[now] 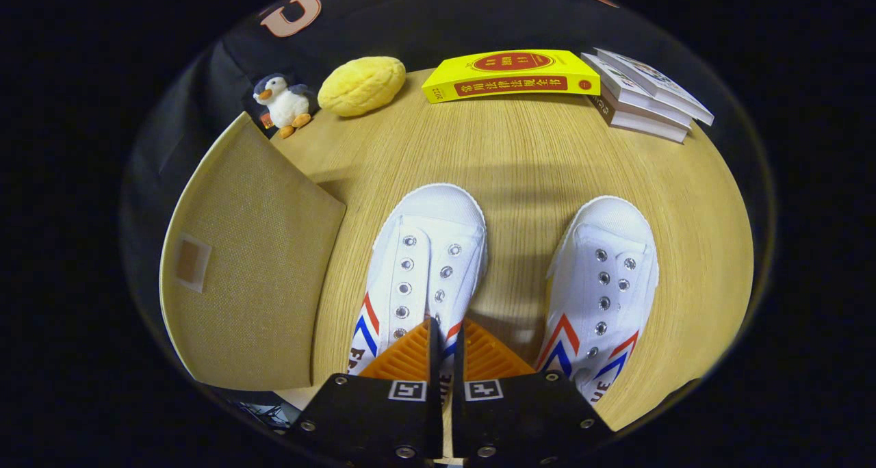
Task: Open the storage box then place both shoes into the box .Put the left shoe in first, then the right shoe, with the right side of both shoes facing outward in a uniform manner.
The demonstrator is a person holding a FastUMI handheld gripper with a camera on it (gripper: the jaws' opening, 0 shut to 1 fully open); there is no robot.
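Observation:
Two white canvas shoes with red and blue chevrons lie side by side on the wooden table [520, 160], toes pointing away from me. My gripper [446, 348] sits over the heel end of the left shoe [428, 249]. Its fingers [404, 358] are almost together, and a strip of that shoe's inner side wall shows pinched in the narrow gap. The right shoe [606, 269] lies apart, just to the right of the fingers. A beige woven storage box [253, 263] stands to the left of the left shoe. A broad fabric panel with a small patch faces me, and its inside is hidden.
Along the table's far edge stand a small penguin plush [286, 102], a yellow bun-shaped plush [361, 85], a thick yellow book [512, 74] and a stack of books [643, 95]. Bare wood lies between the shoes and those items.

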